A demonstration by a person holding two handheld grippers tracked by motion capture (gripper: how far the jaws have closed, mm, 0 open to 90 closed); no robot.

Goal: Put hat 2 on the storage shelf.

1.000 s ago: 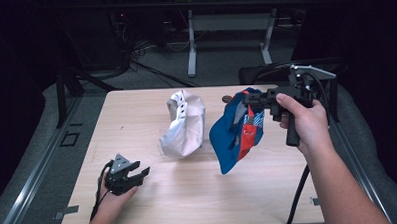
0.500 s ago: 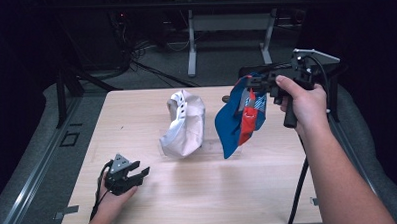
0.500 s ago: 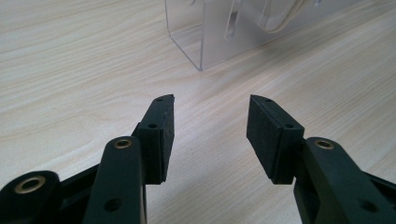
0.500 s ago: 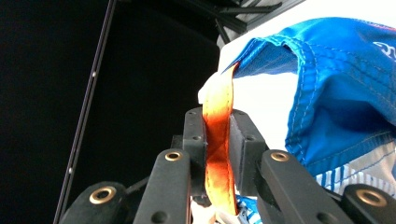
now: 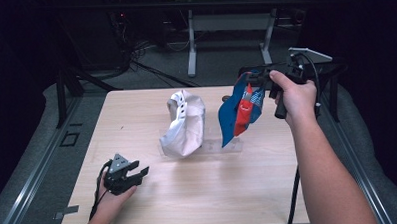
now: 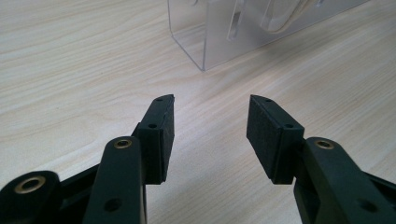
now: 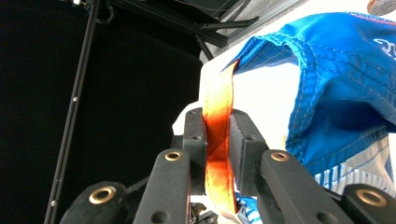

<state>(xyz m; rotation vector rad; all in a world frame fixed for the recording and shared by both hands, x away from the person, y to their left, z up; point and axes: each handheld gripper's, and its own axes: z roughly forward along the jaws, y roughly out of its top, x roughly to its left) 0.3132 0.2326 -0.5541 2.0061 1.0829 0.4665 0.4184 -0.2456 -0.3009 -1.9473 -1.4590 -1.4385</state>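
A blue cap [image 5: 241, 110] with red and white panels hangs in the air over the table's right side. My right gripper [image 5: 249, 79] is shut on its orange strap [image 7: 217, 126], which runs up between the pads to the blue cap [image 7: 336, 84]. A white cap [image 5: 184, 125] sits upright on a clear acrylic stand [image 5: 227, 145] at mid-table. Near the front left corner my left gripper [image 5: 138, 173] rests low on the wood, open. Nothing is between the jaws of my left gripper [image 6: 210, 135], which point toward the clear stand [image 6: 210, 37].
The light wooden table [image 5: 136, 109] has dark floor on every side. Behind its far edge are a white table leg frame [image 5: 191, 47] and cables on the floor. A black cable hangs from the right gripper along the person's forearm.
The right gripper has carried the blue cap toward the table's far right side and a little higher. The left gripper and the white cap have stayed put.
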